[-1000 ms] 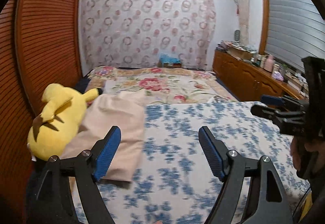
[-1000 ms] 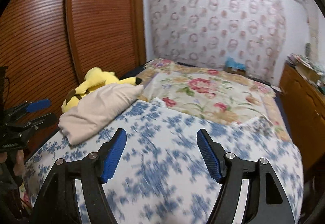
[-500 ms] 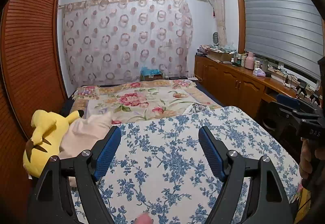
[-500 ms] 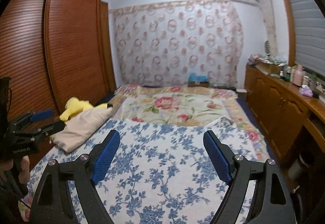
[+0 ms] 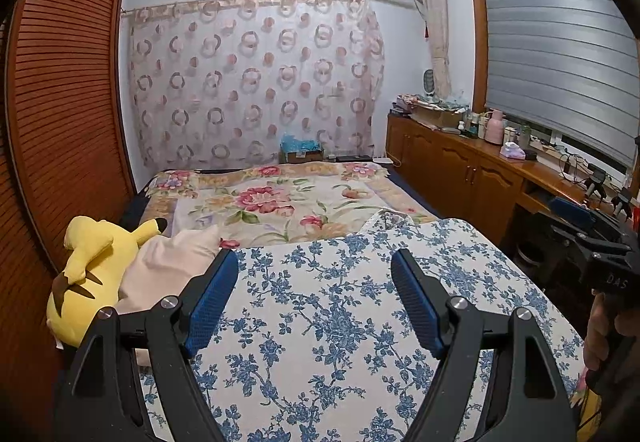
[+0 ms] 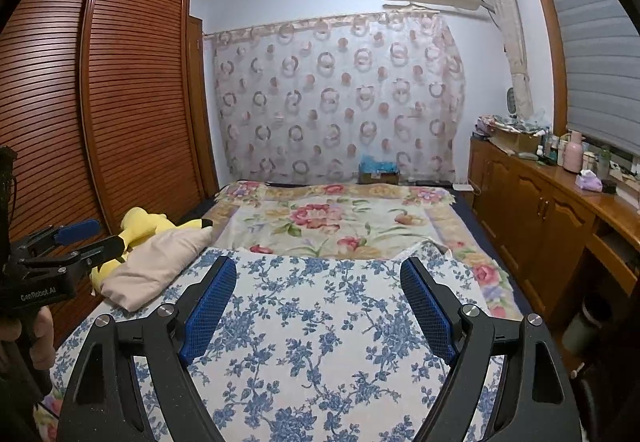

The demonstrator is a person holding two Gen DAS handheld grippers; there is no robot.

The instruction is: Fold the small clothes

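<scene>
Blue-flowered white bedspread covers the near bed; a folded beige cloth lies at its left edge against a yellow plush toy. Left gripper and right gripper hover spread, empty, the right's jaws just widened.

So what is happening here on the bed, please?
A person holds the left gripper and the right gripper above a blue-flowered cloth spread on the bed. Both are open and hold nothing. A folded beige cloth lies beside a yellow plush toy. No fold is under way.
</scene>
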